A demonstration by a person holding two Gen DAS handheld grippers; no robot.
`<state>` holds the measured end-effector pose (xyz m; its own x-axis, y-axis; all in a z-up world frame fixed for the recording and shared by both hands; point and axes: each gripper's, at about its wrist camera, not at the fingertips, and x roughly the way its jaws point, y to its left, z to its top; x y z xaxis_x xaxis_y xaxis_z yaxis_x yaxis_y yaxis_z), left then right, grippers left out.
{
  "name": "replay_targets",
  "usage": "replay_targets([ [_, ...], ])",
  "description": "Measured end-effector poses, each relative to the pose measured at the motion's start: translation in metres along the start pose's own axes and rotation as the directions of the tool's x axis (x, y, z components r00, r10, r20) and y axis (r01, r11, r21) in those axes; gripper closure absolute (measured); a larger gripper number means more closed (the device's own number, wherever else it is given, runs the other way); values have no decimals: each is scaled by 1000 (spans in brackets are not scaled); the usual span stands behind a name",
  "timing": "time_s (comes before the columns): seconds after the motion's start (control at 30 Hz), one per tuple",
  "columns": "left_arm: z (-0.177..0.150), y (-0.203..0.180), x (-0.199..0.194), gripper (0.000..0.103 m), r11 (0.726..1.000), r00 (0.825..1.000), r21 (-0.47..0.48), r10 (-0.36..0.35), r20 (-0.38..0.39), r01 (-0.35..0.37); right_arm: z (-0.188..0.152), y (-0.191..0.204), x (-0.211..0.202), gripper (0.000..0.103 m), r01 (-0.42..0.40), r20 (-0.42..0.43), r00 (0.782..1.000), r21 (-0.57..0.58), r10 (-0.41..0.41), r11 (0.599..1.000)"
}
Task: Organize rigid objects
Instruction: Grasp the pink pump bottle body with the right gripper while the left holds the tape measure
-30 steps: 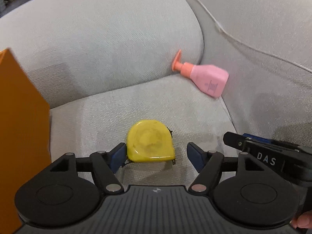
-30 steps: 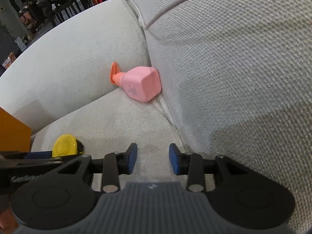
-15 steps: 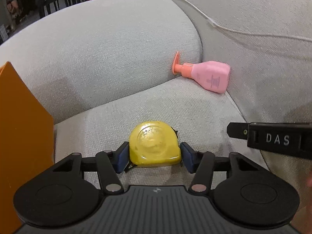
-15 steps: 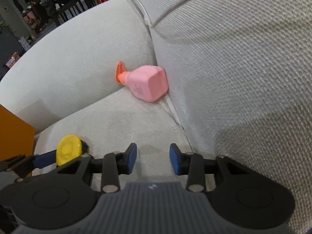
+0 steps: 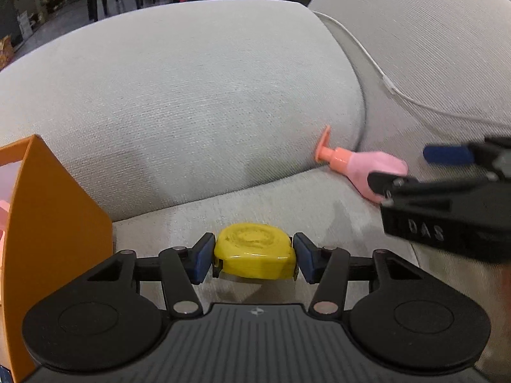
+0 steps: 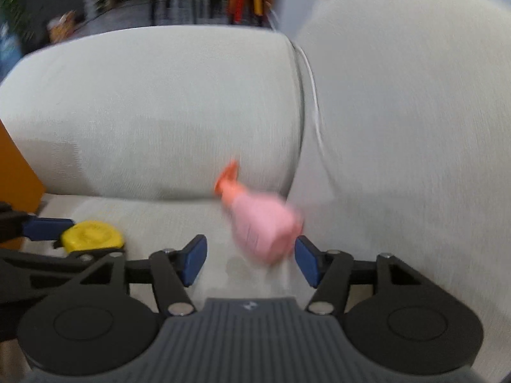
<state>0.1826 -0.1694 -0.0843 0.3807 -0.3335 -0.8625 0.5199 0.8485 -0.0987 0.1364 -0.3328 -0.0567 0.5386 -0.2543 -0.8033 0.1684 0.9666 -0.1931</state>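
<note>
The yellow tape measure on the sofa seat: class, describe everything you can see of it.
The yellow tape measure is a rounded, glossy plastic case with a circular embossed face turned upward and a small dark tab at one lower corner. It lies flat on the grey sofa seat cushion, near the orange box. The left gripper is shut on it, blue pads pressing its two sides.

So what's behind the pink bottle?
Behind the pink bottle is the grey sofa's back cushion, with its orange pump top poking against it. The right claw covers the bottle's far end, so that part is hidden.
</note>
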Motion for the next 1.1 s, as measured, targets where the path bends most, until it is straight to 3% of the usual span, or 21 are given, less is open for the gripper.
replay_targets([
  [0.27,4,8,5,42,999,1000,-34,-14,-17,14,27,9,51,38,15,-103,994,-192,-35,981],
  [0.4,6,8,7,42,999,1000,-33,-19,-21,18,23,13,71,48,3,-152,988,-225,-38,974],
  [0.53,7,9,5,42,999,999,-33,-20,-25,20,16,20,79,51,51,-134,987,-283,-92,958],
  [0.7,6,11,2,42,999,999,-38,-25,-30,24,15,20,78,52,57,-128,987,-291,-97,955],
  [0.9,-2,11,-3,42,999,999,-42,-34,-41,32,7,24,44,54,7,-104,994,-218,-31,976],
  [1.0,-9,14,-6,42,999,998,-39,-29,-47,27,-1,18,20,54,-75,-100,993,-89,66,993],
  [1.1,-17,17,-10,42,999,998,-44,-29,-55,27,-13,6,0,54,-152,-116,980,71,160,986],
])
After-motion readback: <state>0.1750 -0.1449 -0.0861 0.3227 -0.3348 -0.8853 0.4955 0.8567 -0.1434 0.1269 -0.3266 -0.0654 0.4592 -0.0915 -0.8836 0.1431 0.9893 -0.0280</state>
